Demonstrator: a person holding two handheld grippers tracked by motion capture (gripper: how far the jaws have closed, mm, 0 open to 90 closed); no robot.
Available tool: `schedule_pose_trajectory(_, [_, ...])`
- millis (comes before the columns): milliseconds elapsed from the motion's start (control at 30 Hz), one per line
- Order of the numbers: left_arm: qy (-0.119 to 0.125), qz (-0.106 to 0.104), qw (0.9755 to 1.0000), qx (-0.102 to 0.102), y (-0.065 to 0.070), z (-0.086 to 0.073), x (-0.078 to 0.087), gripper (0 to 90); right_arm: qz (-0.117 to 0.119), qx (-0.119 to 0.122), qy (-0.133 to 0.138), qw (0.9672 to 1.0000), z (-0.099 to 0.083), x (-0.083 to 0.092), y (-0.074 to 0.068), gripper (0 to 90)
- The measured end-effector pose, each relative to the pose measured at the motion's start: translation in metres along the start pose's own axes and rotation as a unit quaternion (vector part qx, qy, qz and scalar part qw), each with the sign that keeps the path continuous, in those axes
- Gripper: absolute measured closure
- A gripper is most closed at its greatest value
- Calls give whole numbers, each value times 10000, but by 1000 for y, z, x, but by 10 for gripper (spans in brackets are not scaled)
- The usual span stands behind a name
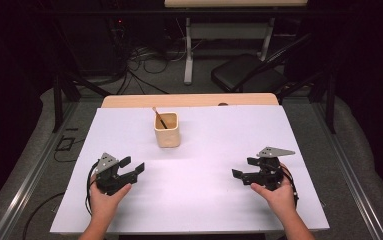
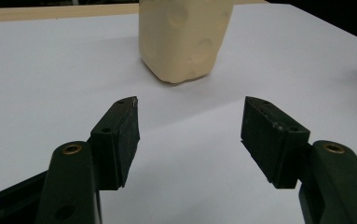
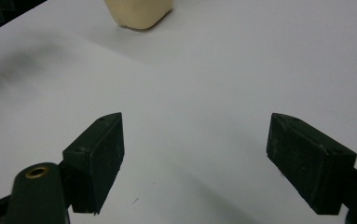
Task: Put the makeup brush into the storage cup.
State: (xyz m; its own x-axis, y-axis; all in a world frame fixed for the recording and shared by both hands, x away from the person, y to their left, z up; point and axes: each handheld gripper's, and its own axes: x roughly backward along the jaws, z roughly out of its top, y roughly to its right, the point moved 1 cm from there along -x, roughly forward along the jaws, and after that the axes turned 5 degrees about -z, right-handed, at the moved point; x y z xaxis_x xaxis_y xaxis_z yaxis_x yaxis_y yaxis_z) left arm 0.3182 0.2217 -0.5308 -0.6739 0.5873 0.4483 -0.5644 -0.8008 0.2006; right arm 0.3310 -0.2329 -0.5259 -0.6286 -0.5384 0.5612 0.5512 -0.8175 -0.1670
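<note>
A cream square cup (image 1: 167, 130) stands on the white table cover (image 1: 204, 200) toward the back, a thin brown stick (image 1: 158, 117) leaning inside it. My left gripper (image 1: 131, 167) rests at the front left, open and empty, pointing toward the cup (image 2: 184, 39). In the left gripper view its own fingertips (image 2: 122, 126) stand well apart. My right gripper (image 1: 244, 167) sits at the front right, open with nothing between its pads (image 3: 99, 154); the cup's base (image 3: 140, 13) lies far ahead of it.
A wooden table edge (image 1: 189, 100) shows behind the white cover. Beyond it stand a dark chair (image 1: 249, 75), a white table frame (image 1: 189, 50) and floor cables (image 1: 139, 65). Metal rails (image 1: 24, 185) run along both sides.
</note>
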Motion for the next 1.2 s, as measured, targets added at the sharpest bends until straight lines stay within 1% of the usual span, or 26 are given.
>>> schedule_pose_trajectory(167, [11, -19, 10000, -1, 1, -1, 2, 370, -10, -19, 2, 10000, -2, 0, 2, 188])
schedule_pose_trajectory(367, [-1, -30, 10000, 28, 0, -3, 3, 370, -13, -40, -61, 10000, -4, -1, 3, 188])
schedule_pose_trajectory(467, [-44, -12, 10000, 16, -1, -3, 3, 371, -13, -54, -33, 10000, -4, -1, 4, 188])
schedule_pose_trajectory(667, [-45, -3, 10000, 32, -1, -4, 2, 370, 0, -85, -36, 10000, -5, -2, 4, 188])
schedule_pose_trajectory(767, [-58, -18, 10000, 48, -2, -5, 2, 370, -9, -27, -46, 10000, -6, -3, 4, 188])
schedule_pose_trajectory(1033, [-83, -3, 9999, 71, -2, -6, 0, 371, 20, -57, -50, 10000, -6, -4, 3, 189])
schedule_pose_trajectory(1200, [-99, -5, 9999, 82, -3, -6, 0, 370, 29, -9, -33, 10000, -6, -5, 3, 189])
